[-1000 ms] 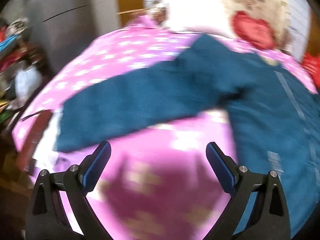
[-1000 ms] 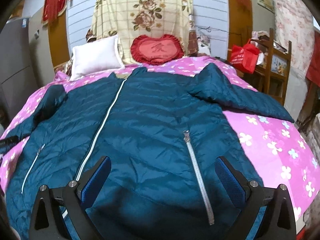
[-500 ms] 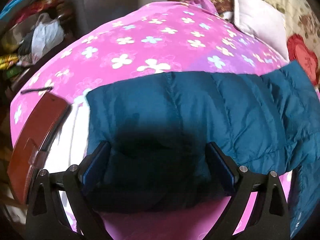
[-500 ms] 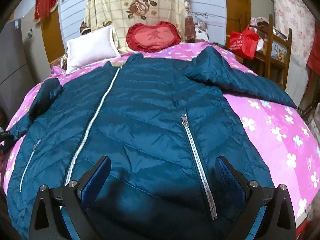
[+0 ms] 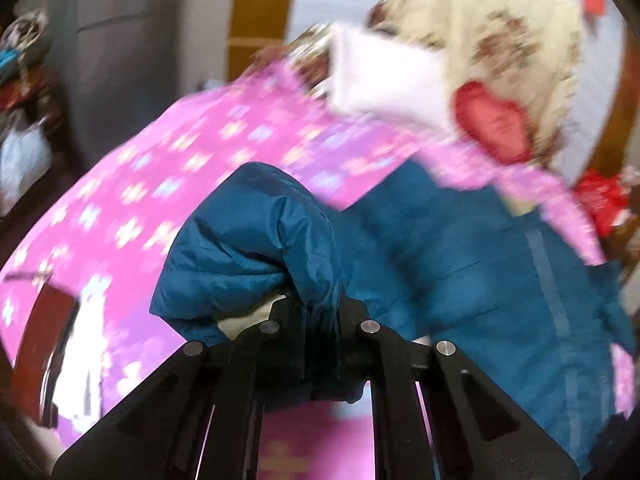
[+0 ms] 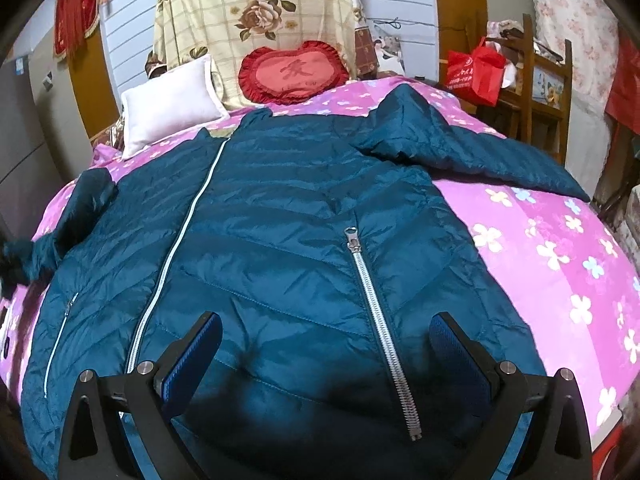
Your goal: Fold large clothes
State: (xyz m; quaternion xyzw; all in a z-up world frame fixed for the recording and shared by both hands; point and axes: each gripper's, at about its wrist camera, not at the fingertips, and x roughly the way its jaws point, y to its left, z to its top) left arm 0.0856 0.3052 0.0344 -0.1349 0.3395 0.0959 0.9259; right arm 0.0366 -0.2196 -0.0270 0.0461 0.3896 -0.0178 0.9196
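A large teal quilted jacket (image 6: 288, 240) lies front-up on the pink flowered bedspread (image 6: 560, 264), its white centre zip running up the left half. My left gripper (image 5: 320, 312) is shut on the cuff end of the jacket's sleeve (image 5: 248, 248), which bunches up and hangs raised above the bed. In the right wrist view that lifted sleeve (image 6: 80, 216) shows at the far left. My right gripper (image 6: 326, 356) stands open just above the jacket's lower hem, nothing between its fingers. The other sleeve (image 6: 472, 152) lies spread to the right.
A white pillow (image 6: 168, 104) and a red heart-shaped cushion (image 6: 292, 72) rest at the head of the bed. A red bag (image 6: 476, 72) hangs on a wooden chair at the right. A dark red flat object (image 5: 44, 344) lies on the bed's left edge.
My left gripper came down over the sleeve end, shut on it and lifted it off the bed. The right gripper stayed open over the hem.
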